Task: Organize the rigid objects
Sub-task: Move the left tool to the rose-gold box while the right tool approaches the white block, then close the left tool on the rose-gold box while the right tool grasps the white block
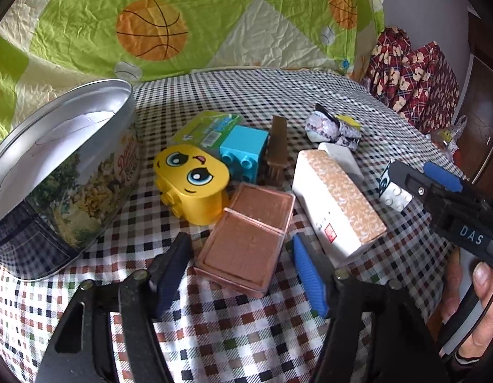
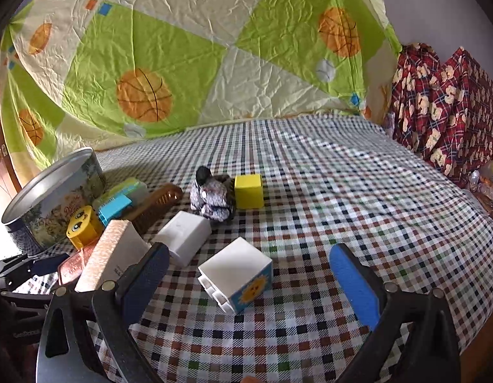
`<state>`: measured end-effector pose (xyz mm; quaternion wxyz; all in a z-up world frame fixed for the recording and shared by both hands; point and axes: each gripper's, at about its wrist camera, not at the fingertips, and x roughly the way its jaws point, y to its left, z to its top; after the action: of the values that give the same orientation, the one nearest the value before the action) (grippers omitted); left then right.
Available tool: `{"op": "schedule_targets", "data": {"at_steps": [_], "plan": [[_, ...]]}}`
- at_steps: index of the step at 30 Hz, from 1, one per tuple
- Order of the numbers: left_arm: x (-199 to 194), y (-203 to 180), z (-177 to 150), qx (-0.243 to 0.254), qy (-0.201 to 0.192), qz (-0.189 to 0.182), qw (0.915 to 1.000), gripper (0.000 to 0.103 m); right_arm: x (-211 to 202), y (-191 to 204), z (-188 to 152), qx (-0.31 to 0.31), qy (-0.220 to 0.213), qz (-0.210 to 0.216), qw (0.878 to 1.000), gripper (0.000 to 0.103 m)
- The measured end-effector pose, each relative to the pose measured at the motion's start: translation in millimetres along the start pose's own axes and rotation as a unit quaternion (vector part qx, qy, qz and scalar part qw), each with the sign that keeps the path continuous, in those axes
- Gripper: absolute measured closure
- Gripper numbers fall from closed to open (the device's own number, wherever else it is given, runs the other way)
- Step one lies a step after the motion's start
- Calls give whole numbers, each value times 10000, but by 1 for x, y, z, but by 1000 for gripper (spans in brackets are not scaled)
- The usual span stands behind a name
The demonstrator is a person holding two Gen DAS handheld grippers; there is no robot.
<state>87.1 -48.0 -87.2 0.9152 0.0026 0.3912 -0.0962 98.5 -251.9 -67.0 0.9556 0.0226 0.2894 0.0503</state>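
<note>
The left hand-held gripper (image 1: 240, 265) straddles the pink case (image 1: 246, 236), fingers (image 1: 310, 274) not quite touching, beside the open tin (image 1: 55, 172).

Tin (image 1: 64, 172) cut off at left edge; white brick (image 1: 394, 191) half hidden behind right tongs (image 1: 419, 178).

tin (image 1: 55, 172) left | blocks (image 1: 192, 185) beside | boxes (image 1: 336, 204) right, seemingly touching
</note>
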Motion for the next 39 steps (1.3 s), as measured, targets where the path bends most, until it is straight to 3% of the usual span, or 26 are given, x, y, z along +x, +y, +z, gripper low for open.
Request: {"op": "schedule_targets", "data": {"at_steps": [4,6,8,11,39], "plan": [[-1,-3,-1,126,-70,19,9999,51,10,11,1,-344,326,-112,9988,7],[-2,-2,-1,135,-88,-54,9999,55,14,12,0,-391,456,-140,9981,21],[-2,0,-1,96,-105,-144,9998,56,19,11,-1,-398,586,-107,9974,43],[-5,1,-1,90,-188,-226,9995,57,20,12,-2,-464,615,-52,9970,50],[-33,-1,-9,236,-1257,-13,9918,58,-7,8,-4,-351,-395,250,9983,51]]}}
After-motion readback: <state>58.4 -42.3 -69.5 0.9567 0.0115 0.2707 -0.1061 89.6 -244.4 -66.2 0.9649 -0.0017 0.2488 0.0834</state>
